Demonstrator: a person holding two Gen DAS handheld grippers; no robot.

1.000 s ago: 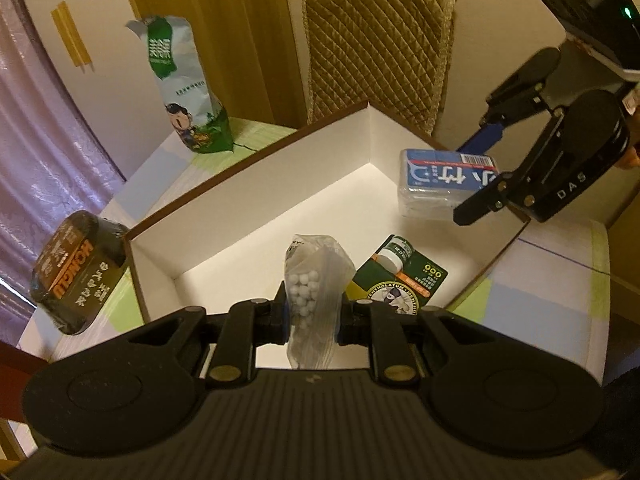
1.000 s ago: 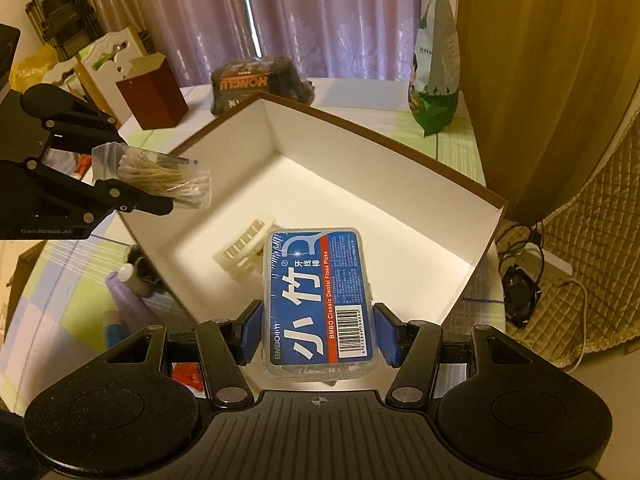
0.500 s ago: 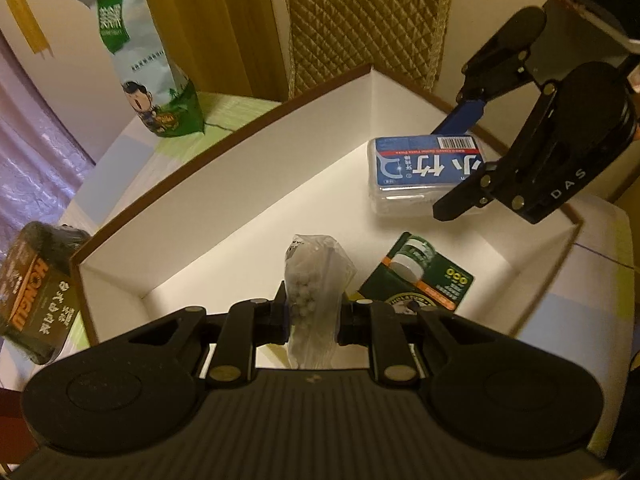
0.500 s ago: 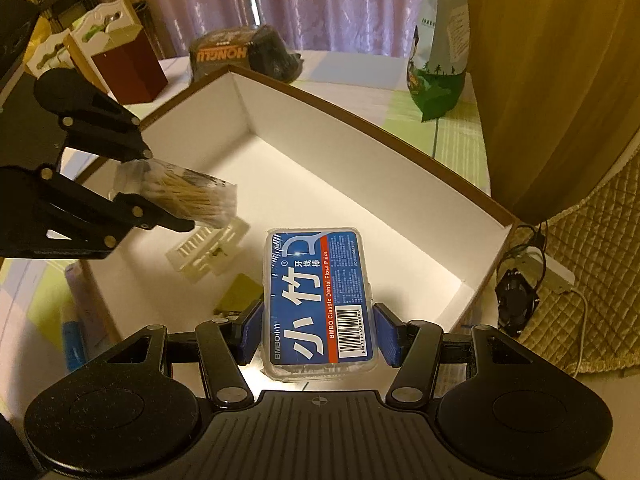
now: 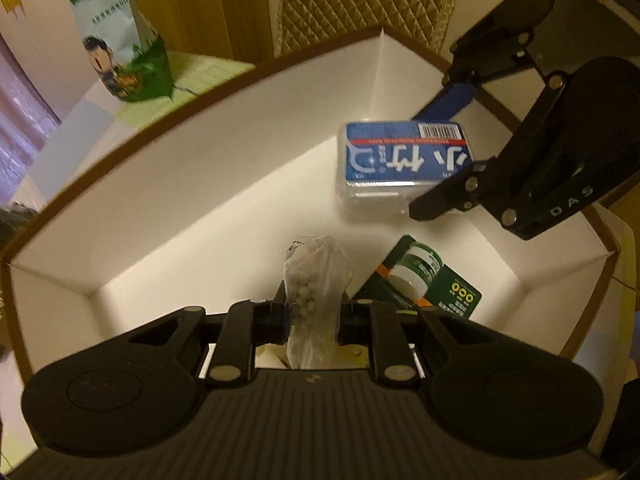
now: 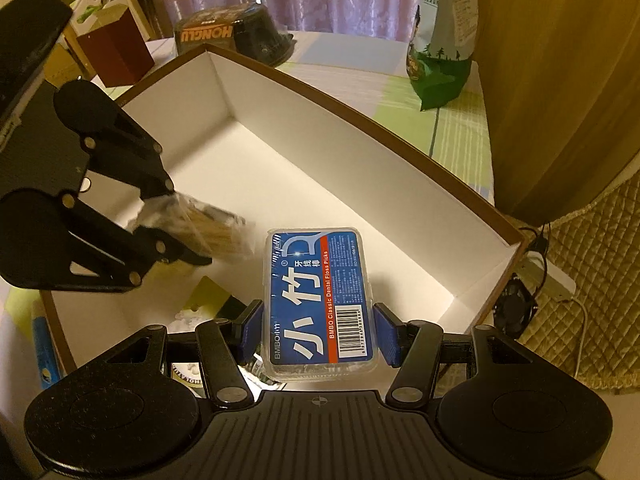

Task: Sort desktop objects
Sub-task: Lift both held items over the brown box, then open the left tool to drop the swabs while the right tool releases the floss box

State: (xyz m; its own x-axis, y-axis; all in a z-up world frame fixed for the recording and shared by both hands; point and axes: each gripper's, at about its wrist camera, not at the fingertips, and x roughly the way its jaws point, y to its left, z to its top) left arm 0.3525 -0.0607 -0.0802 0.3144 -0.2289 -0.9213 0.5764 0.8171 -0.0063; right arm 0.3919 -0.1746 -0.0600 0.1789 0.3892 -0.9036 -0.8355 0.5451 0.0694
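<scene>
Left gripper (image 5: 311,316) was clamped on a clear bag of cotton swabs (image 5: 314,280) over the white cardboard box (image 6: 360,144); right gripper (image 6: 318,332) squeezed the blue floss pick case (image 6: 320,300) above that box, near the green carded jar (image 5: 420,280) on its floor.

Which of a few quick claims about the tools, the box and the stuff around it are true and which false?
1. The right tool grips a blue floss box. True.
2. The left tool is empty. False: it pinches a clear bag of swabs.
3. A green card pack lies in the white box. True.
4. The snack bag stands inside the box. False: it stands on the table beyond it.
</scene>
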